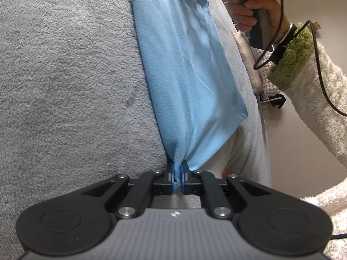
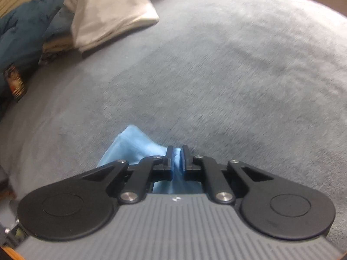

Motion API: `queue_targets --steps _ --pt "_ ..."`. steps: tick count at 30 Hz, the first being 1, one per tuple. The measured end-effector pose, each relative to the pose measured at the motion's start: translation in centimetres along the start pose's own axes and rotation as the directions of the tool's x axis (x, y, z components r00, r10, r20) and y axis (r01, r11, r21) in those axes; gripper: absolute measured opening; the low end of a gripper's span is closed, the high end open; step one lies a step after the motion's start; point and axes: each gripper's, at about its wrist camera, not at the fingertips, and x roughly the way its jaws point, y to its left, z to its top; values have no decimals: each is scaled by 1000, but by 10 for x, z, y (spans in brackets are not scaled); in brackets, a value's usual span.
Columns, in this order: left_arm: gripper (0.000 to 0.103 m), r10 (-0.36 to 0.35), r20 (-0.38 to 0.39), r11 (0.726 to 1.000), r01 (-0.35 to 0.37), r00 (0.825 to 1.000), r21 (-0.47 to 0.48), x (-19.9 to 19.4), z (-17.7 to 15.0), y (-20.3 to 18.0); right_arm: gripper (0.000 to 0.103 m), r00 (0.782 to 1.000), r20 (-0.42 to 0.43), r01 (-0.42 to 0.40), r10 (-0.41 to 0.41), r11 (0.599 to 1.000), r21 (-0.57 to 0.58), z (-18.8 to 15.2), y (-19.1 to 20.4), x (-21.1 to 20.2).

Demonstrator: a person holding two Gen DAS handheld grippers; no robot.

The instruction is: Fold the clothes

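A light blue cloth (image 1: 184,65) stretches away over the grey fleece bed cover (image 1: 65,75). My left gripper (image 1: 178,169) is shut on its near corner, the fabric bunched between the blue pads. At the top right of the left wrist view a hand holds the other gripper's handle (image 1: 258,15), with the far end of the cloth below it. In the right wrist view my right gripper (image 2: 177,151) is shut on another bunched corner of the blue cloth (image 2: 132,143), which sticks out to the left of the fingers above the grey cover (image 2: 216,75).
A folded white garment (image 2: 108,15) lies on a dark blue quilt (image 2: 19,32) at the far left of the bed. The bed's edge and a beige floor (image 1: 292,140) run along the right of the left wrist view. A fleecy white sleeve (image 1: 321,99) with green cuff crosses there.
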Motion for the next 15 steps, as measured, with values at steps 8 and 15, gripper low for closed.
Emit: queue_targets --steps 8,15 --pt "8 -4 0 1000 4 1000 -1 -2 -3 -1 9 982 117 129 -146 982 138 -11 -7 -2" --pt "8 -9 -2 1000 9 1000 -11 -2 -5 1 12 988 151 -52 19 974 220 -13 -7 -32"
